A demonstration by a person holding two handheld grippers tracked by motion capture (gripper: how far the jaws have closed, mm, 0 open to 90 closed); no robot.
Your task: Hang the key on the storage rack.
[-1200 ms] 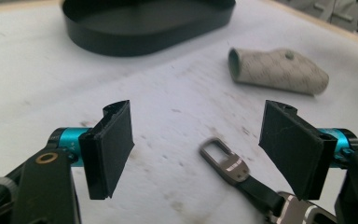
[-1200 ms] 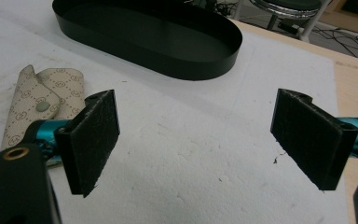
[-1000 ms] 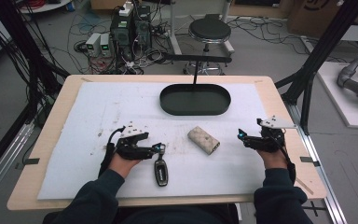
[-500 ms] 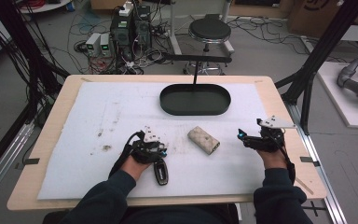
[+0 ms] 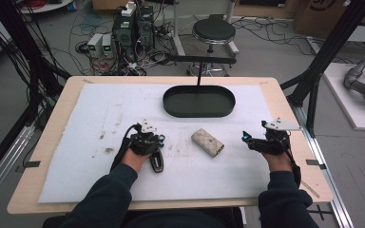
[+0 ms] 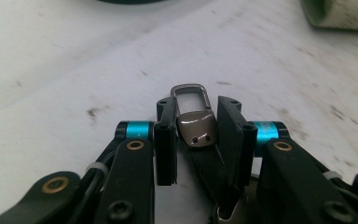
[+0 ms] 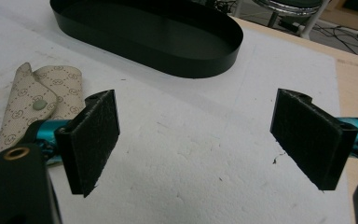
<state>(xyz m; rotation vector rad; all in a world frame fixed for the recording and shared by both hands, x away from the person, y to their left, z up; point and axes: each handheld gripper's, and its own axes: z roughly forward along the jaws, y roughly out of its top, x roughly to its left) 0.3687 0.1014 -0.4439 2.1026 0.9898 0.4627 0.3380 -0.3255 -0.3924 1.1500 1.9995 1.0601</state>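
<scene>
On the bench's white mat [image 5: 76, 156], the left claw [image 6: 196, 135] is seen nearly closed around a dark car key [image 6: 196, 130], both pads against it. A beige patterned pouch [image 5: 207, 142] lies midway, the black oval tray [image 5: 198, 101] behind it. The right claw [image 7: 205, 140] is held wide open, nothing gripped.

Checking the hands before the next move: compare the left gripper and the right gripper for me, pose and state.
The left gripper has its jaws drawn in close around the metal end of a dark car key; the right gripper has its jaws spread wide with nothing between them. The left sits over the key, the right over bare white mat, right of the beige key pouch. Both have black padded jaws and sit low at the table.
</scene>
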